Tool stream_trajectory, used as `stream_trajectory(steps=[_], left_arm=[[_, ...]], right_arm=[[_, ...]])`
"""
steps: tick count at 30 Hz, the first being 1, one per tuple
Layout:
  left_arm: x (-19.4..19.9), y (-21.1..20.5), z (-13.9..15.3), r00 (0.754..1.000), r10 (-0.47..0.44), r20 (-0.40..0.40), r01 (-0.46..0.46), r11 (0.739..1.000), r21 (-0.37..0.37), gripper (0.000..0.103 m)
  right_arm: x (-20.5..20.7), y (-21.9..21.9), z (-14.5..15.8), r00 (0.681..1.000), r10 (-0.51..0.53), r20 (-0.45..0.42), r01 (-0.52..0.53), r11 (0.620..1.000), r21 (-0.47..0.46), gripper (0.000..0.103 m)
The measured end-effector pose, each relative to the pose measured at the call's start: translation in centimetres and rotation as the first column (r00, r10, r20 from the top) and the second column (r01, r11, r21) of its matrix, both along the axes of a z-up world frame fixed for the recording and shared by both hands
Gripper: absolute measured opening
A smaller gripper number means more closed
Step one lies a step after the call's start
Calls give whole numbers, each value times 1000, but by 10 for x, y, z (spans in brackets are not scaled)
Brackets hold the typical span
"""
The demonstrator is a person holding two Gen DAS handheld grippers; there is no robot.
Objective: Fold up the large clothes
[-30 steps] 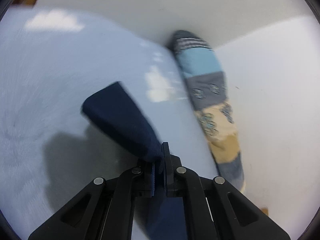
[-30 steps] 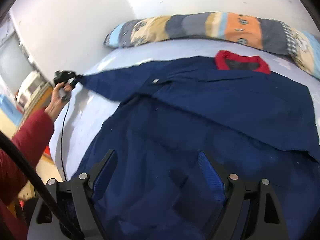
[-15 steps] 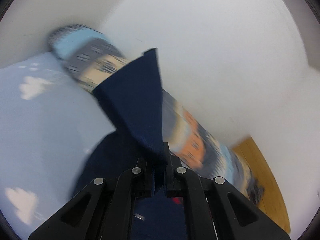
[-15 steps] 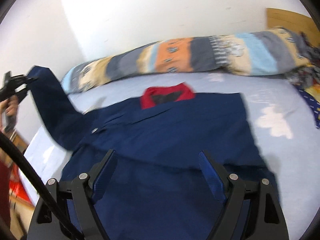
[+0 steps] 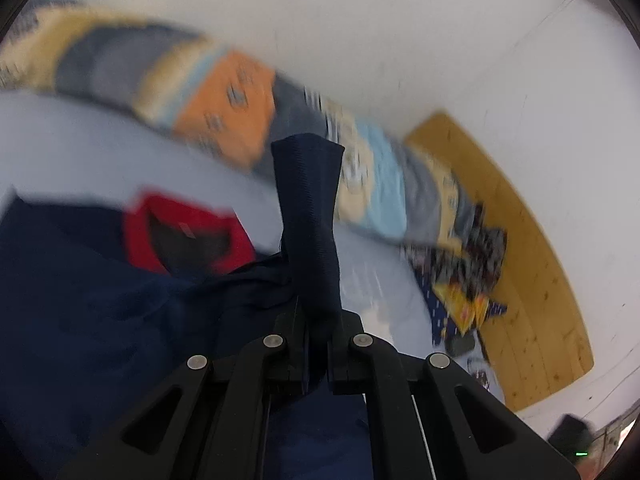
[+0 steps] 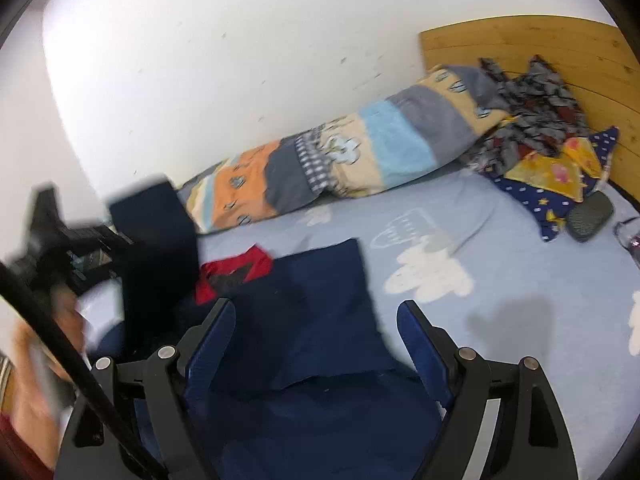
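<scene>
Pale blue bedding printed with white clouds (image 6: pixel 432 272) fills the ground under both of my cameras, a white wall (image 6: pixel 224 64) rising behind it.

Nearest my right camera, my right gripper (image 6: pixel 316 340) has its blue-padded jaws spread wide, with nothing pinched between them; it hangs above the navy shirt (image 6: pixel 320 320), and I cannot tell whether the fingers brush the cloth. The shirt lies flat on the bed, its right-hand side folded over into a squared flap whose corner points toward the pillow. Its red collar (image 6: pixel 236 270) shows just beyond the flap.

Nearest my left camera, my left gripper (image 5: pixel 318 344) is clamped tight on the shirt's sleeve (image 5: pixel 310 216); the cuff end stands up out of the closed jaws, above the shirt body and to the right of the collar. From the right camera I see that same gripper as a black blur at the left edge, with the sleeve draped dark across the shirt's left side and a blurred hand (image 6: pixel 36 356) in a red sleeve below it.

Farther off, a long patchwork pillow (image 6: pixel 340 160) in orange, grey, light blue and cream lies along the wall. At its right end sits a heap of patterned cloth (image 6: pixel 536 120) in grey, dark red, yellow and starred navy, with a small dark pouch (image 6: pixel 590 216) just beside it. Behind the heap stands a wooden headboard (image 6: pixel 520 40).
</scene>
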State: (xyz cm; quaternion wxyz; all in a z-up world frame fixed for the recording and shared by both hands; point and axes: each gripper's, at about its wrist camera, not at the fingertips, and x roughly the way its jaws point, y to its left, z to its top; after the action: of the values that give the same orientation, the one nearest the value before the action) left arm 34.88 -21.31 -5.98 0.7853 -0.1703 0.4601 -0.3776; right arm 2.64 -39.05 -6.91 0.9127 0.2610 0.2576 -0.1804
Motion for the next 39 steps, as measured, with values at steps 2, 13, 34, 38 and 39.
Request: stream_trajectory(steps=[2, 13, 34, 38, 39], left_arm=[[-8, -36, -32, 999, -28, -40, 29, 999, 24, 5], [-61, -99, -136, 989, -130, -75, 147, 941, 304, 57], [2, 167, -146, 990, 86, 109, -135, 784, 606, 80], [-1, 164, -112, 986, 55, 160, -140, 798, 587, 78], [0, 165, -101, 981, 57, 185, -153, 812, 563, 78]], right_arm=[[-8, -9, 3, 1000, -24, 12, 24, 1000, 6, 87], [-14, -21, -1, 999, -45, -4, 45, 999, 10, 87], [126, 17, -154, 818, 239, -522, -240, 968, 68, 88], [121, 18, -124, 854, 234, -465, -240, 970, 47, 87], [119, 18, -112, 875, 223, -431, -236, 972, 24, 87]])
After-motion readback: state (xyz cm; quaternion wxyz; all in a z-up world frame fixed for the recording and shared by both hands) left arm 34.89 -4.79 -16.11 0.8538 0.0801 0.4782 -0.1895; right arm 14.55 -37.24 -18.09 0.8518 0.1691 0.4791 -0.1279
